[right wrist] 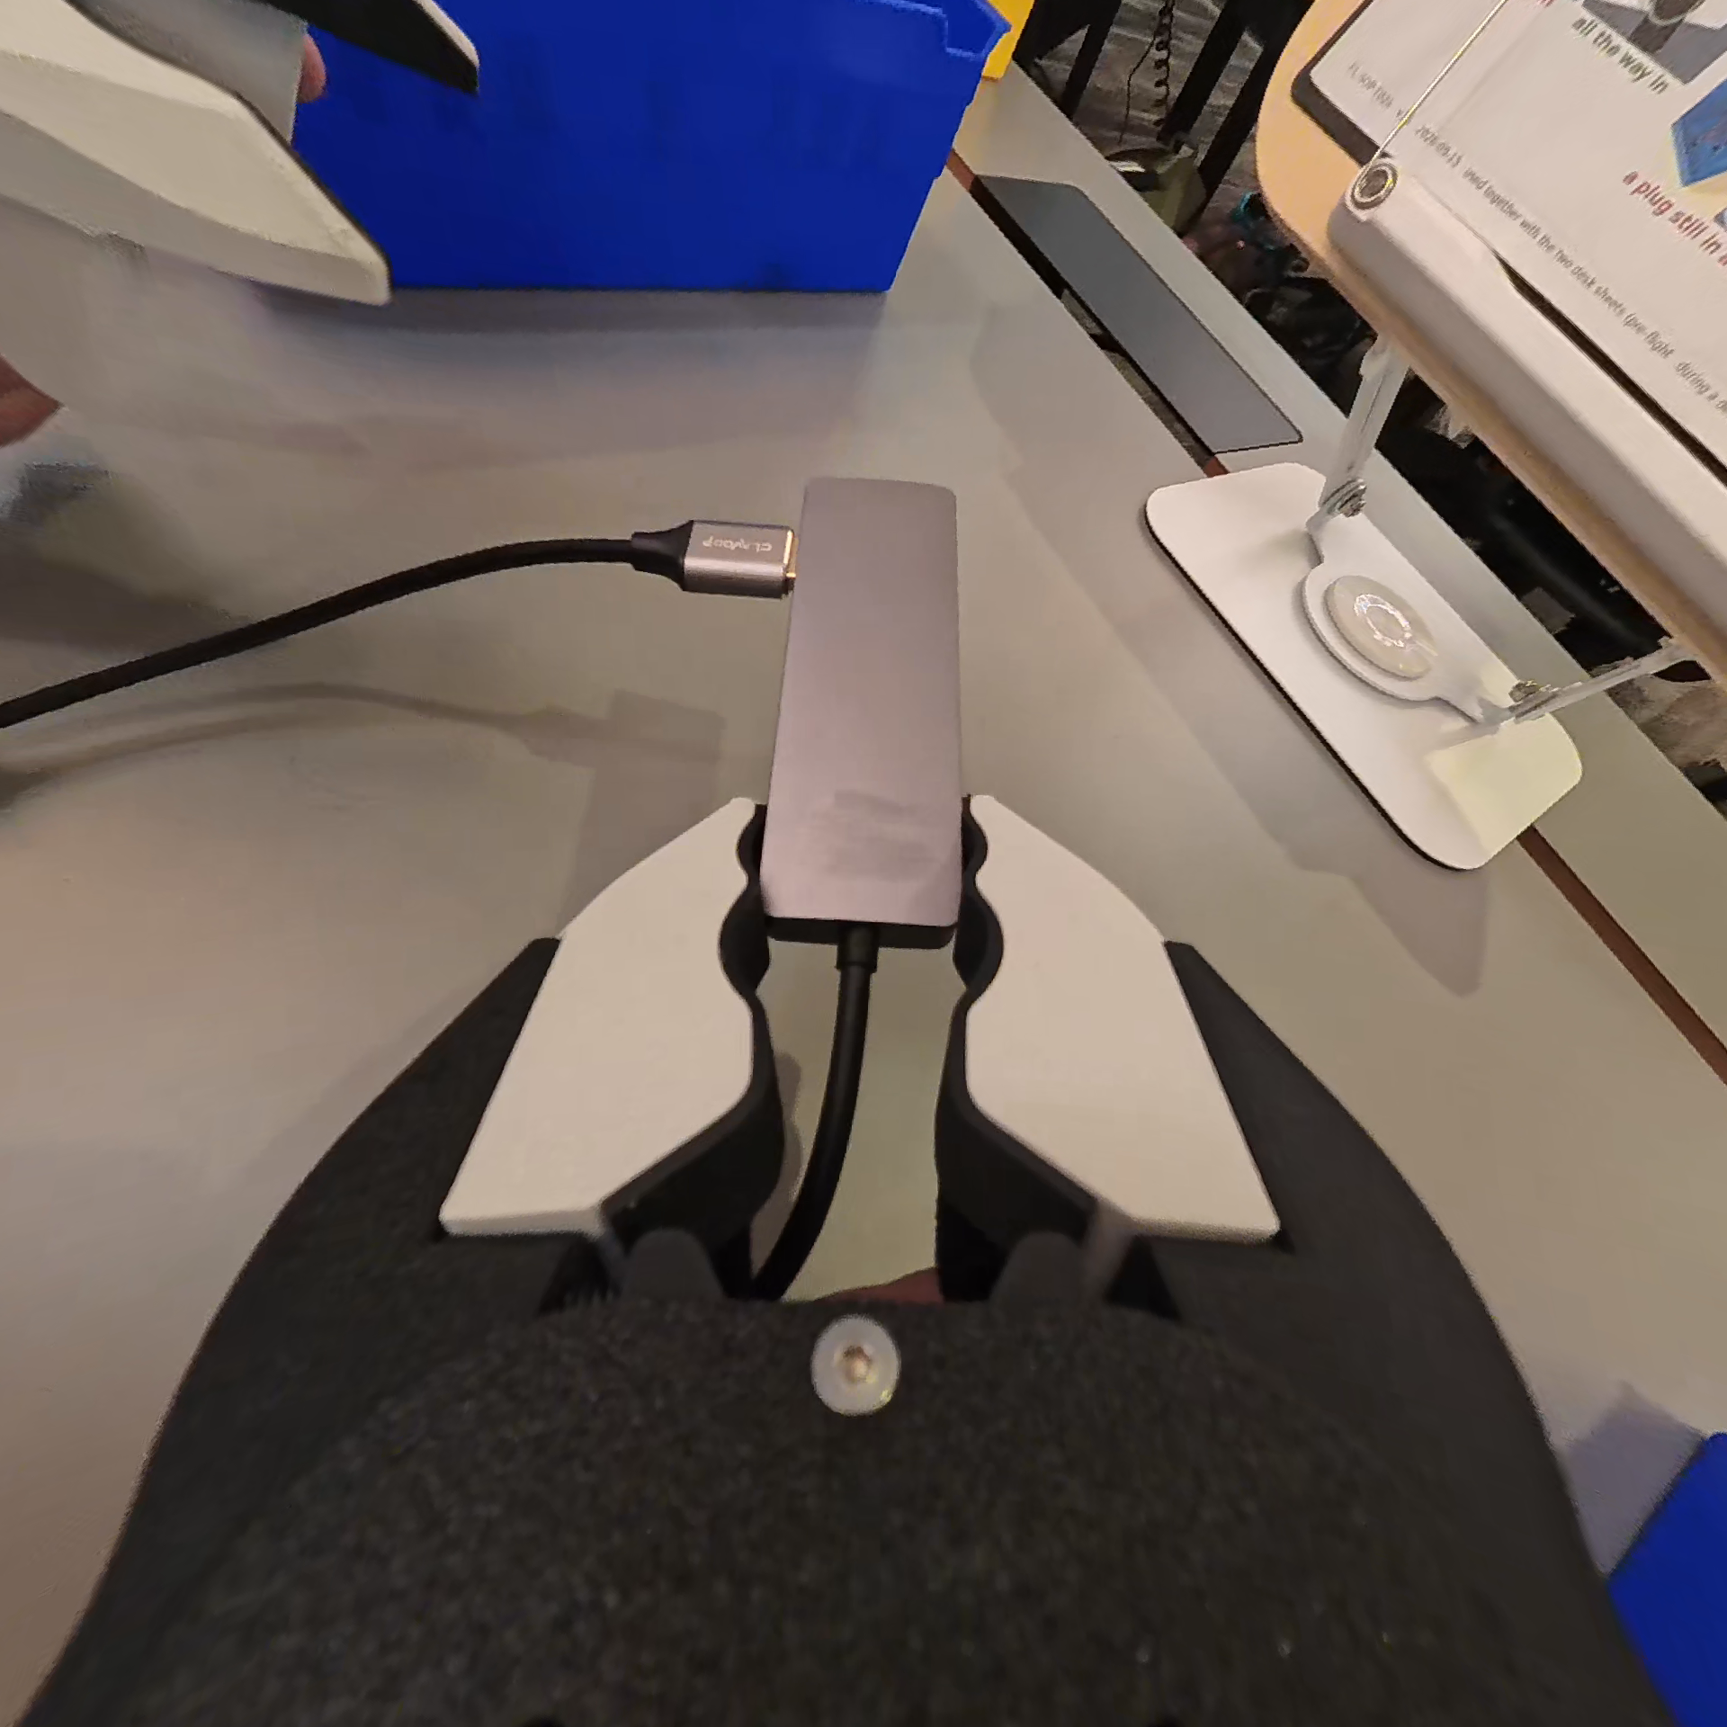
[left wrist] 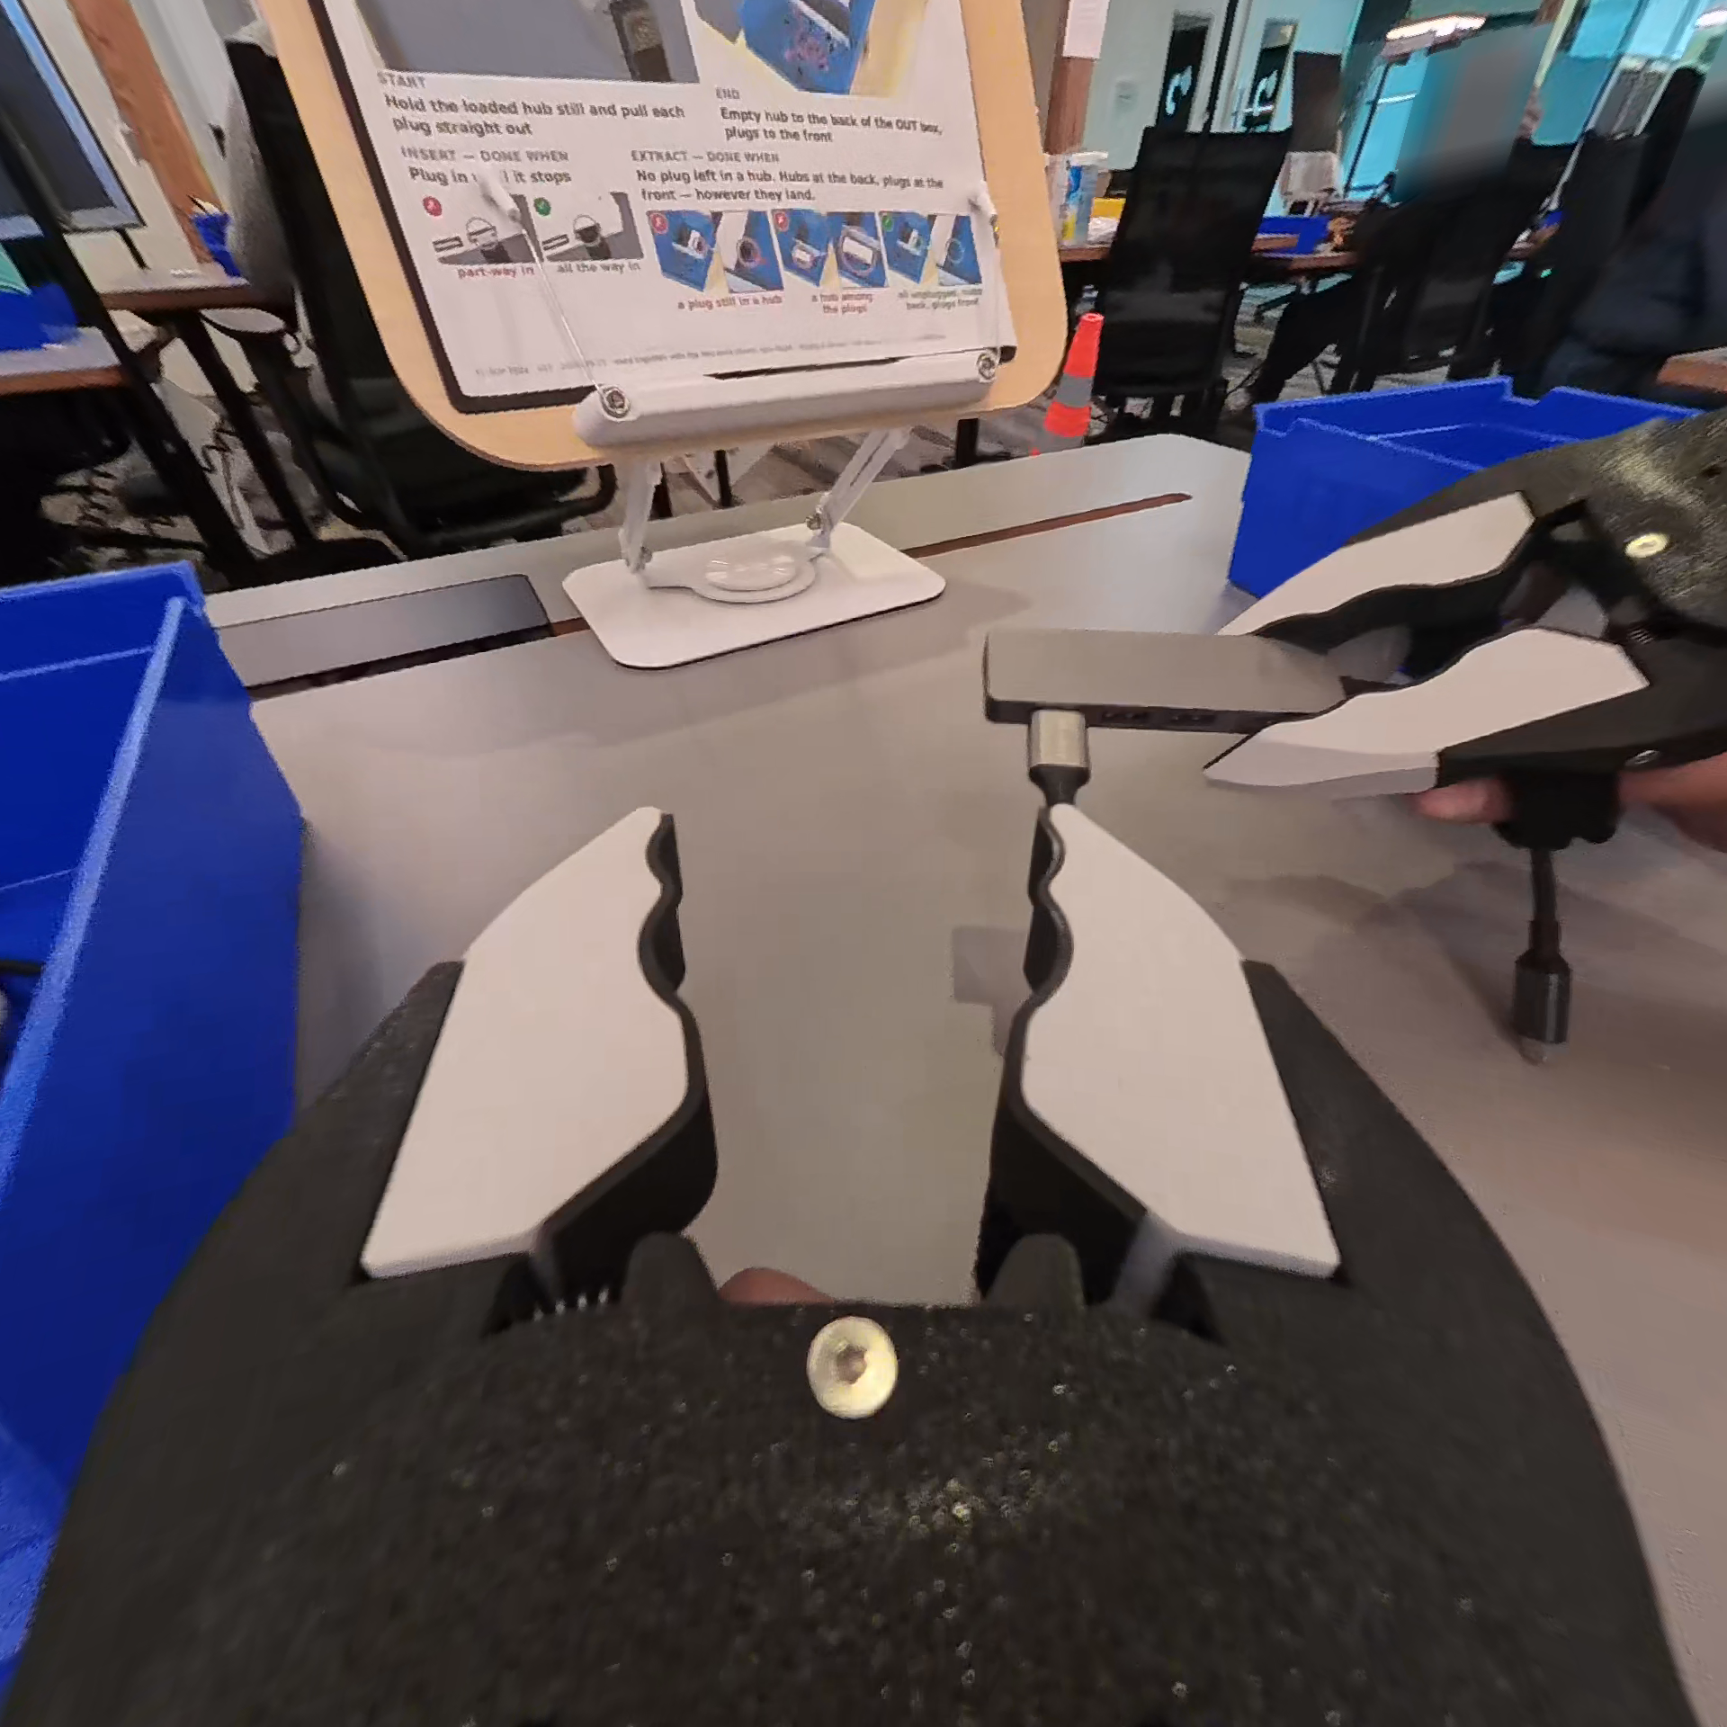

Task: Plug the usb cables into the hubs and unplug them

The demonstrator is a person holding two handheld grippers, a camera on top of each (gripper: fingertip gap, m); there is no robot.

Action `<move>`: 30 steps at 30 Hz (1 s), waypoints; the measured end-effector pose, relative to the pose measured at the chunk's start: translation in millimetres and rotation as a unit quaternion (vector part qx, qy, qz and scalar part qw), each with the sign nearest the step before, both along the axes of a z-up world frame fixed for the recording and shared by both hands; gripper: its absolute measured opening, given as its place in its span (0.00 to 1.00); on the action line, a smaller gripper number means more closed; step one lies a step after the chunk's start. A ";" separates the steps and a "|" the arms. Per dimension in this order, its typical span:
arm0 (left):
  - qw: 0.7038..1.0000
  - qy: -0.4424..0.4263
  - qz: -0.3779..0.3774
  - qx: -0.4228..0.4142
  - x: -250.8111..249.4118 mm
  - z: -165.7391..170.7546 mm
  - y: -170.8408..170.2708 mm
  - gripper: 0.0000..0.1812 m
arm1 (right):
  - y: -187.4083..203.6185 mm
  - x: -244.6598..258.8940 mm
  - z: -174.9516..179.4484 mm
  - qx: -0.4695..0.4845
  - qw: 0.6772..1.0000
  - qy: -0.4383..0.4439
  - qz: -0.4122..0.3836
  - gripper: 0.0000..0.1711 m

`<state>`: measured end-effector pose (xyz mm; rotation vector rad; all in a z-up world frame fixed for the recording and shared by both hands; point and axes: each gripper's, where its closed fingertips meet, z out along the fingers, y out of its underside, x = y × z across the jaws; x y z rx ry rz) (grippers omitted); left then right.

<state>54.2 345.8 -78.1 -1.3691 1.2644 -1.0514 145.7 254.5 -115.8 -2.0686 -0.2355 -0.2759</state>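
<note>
The slim grey metal USB hub is hanging just above the grey table, its near end pinched between the white fingers of the right gripper, which is clamping it firmly. A silver-shelled USB plug is sitting in a port on the hub's side, and its black braided cable is trailing away across the table — the far end is running out of view. The hub's own short black lead is drooping back between the right gripper's fingers. The left gripper is hovering with its fingers spread apart, one tip seemingly close beside the plug, though contact is hard to judge. Blue plastic bins are flanking the workspace, and a white stand is holding an instruction sheet behind.
</note>
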 end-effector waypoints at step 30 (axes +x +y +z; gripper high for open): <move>1.000 0.018 -0.003 0.005 1.0 -10.2 -1.7 0.34 | -100.6 119.4 174.1 0.055 0.994 -0.039 -0.084 0.22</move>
